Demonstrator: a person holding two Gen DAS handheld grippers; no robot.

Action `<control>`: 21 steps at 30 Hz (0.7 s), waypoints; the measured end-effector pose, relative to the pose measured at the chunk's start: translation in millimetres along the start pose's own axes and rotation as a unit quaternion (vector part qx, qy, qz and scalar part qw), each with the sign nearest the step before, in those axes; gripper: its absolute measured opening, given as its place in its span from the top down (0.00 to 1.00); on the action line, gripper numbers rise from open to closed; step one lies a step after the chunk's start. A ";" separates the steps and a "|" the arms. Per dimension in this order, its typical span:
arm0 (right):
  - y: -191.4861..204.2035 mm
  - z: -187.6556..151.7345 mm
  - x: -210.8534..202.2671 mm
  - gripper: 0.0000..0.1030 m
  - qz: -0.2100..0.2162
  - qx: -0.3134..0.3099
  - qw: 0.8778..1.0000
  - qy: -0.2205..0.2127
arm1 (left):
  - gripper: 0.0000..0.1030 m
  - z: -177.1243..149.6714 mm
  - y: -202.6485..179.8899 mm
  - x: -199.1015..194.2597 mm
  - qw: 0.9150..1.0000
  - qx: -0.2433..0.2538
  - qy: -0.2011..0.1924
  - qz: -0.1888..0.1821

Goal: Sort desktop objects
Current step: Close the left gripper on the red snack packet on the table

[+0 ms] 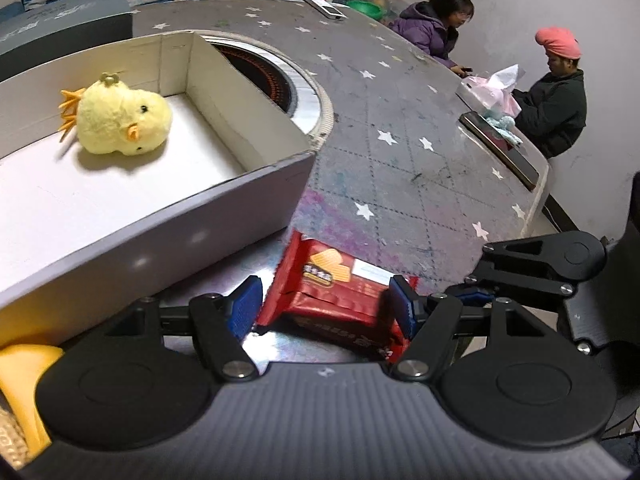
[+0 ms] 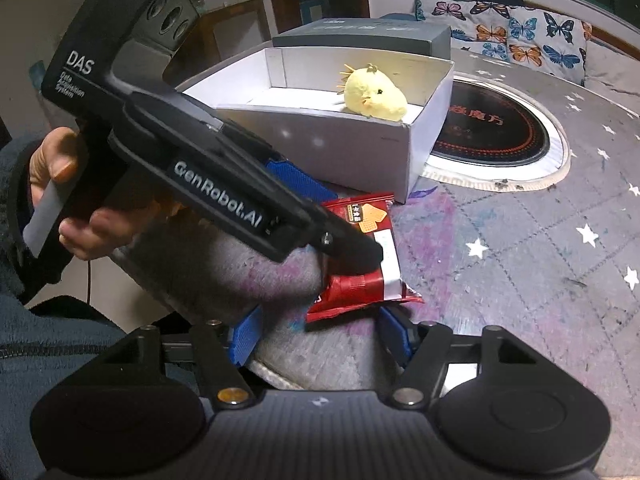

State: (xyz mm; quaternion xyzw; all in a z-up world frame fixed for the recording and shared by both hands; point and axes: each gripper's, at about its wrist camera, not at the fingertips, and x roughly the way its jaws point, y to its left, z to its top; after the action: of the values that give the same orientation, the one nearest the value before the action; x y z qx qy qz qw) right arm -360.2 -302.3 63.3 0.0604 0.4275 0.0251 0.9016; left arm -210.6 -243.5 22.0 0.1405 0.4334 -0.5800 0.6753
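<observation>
From the left wrist camera, the left gripper has its blue pads on either side of the red snack packet at six o'clock, seemingly touching it though a firm clench cannot be told; the grey box stands at nine o'clock with the yellow chick toy inside. From the right wrist camera, the right gripper is spread wide and grasping nothing, the packet just ahead at twelve o'clock on the starred table cover; the box sits beyond, the chick in it.
</observation>
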 end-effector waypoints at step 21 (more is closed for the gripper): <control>-2.0 8.9 5.9 0.36 -0.032 -0.011 0.999 0.008 | 0.36 1.1 -2.5 -1.0 1.000 -0.004 0.005 0.004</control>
State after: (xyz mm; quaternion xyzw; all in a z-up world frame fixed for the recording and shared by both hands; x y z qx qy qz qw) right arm -349.5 -304.5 64.1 0.0367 0.4363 0.0009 0.8991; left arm -212.4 -244.4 24.2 0.1421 0.4385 -0.5747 0.6762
